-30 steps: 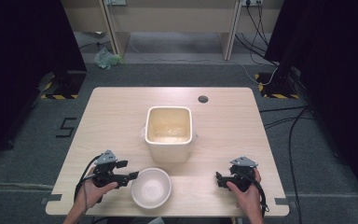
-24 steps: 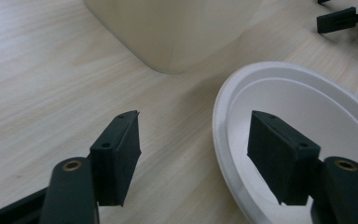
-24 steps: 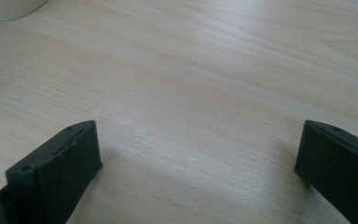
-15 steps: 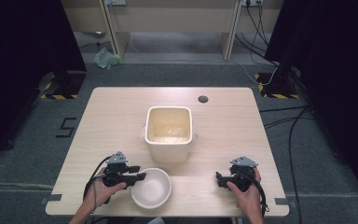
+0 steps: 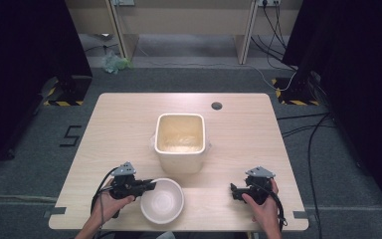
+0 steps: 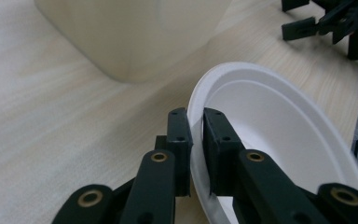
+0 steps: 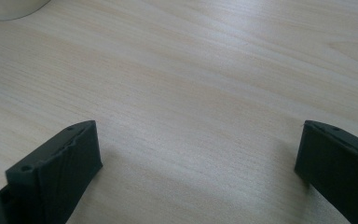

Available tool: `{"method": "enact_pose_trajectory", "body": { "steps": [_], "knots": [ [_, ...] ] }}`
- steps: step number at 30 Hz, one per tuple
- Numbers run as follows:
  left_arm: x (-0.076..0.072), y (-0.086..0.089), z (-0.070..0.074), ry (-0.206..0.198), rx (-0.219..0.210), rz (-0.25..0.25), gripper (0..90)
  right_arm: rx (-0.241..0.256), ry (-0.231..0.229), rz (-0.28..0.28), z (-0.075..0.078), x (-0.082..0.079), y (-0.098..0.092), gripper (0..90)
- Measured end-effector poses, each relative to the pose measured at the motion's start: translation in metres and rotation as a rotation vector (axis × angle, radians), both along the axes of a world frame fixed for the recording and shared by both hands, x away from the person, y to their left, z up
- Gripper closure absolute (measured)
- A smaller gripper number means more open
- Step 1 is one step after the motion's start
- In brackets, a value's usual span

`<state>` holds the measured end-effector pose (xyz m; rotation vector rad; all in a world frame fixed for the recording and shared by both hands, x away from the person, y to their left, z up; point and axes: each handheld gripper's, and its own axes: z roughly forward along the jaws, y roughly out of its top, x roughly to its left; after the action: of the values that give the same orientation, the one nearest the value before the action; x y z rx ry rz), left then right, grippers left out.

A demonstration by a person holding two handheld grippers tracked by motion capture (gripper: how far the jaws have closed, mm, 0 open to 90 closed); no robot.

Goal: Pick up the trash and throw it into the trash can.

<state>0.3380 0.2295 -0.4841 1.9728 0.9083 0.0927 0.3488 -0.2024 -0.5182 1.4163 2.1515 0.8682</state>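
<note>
Slippage is the main risk here: the left tool has its two black jaws pinched narrow on the thin rim of the white bowl, which sits low and left of centre in the high view, on the worktop just in front of the cream tub. In the left gripper view the rim runs between the jaws near their ends, so the hold looks shallow; if the bowl is lifted by that edge alone, I judge it could pivot, sag or slide out, since its whole weight hangs to one side of the grip. The tub stands close behind in the middle of the frame, so a swing upward or forward could knock the bowl against its wall. The right tool, low and right in the high view, rests with jaws spread wide over bare wood, holding nothing, and is too far off to steady the bowl should it tip.
</note>
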Motion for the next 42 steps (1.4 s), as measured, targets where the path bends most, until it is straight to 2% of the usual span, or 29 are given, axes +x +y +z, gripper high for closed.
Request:
{"method": "enact_pose_trajectory", "body": {
  "steps": [3, 8, 16, 29, 38, 42],
  "knots": [
    [-0.002, 0.002, 0.006, -0.028, -0.008, 0.002, 82.4, 0.0, 0.0, 0.001, 0.0, 0.0, 0.0, 0.3],
    [-0.003, 0.006, 0.014, -0.035, -0.027, -0.003, 83.5, -0.001, 0.0, 0.007, 0.0, 0.001, 0.0, 0.3],
    [-0.008, 0.013, 0.031, -0.07, -0.044, 0.008, 83.6, -0.001, 0.0, 0.011, 0.0, 0.001, 0.0, 0.3],
    [-0.002, 0.004, 0.051, -0.107, -0.067, -0.032, 83.6, -0.001, 0.001, 0.012, 0.0, 0.001, 0.0, 0.3],
    [0.003, 0.007, 0.066, -0.12, -0.101, -0.044, 83.6, 0.0, 0.001, 0.013, 0.0, 0.001, -0.001, 0.3],
    [0.006, 0.008, 0.075, -0.145, -0.105, -0.041, 83.6, 0.001, 0.002, 0.012, 0.0, 0.001, 0.0, 0.3]
  ]
}}
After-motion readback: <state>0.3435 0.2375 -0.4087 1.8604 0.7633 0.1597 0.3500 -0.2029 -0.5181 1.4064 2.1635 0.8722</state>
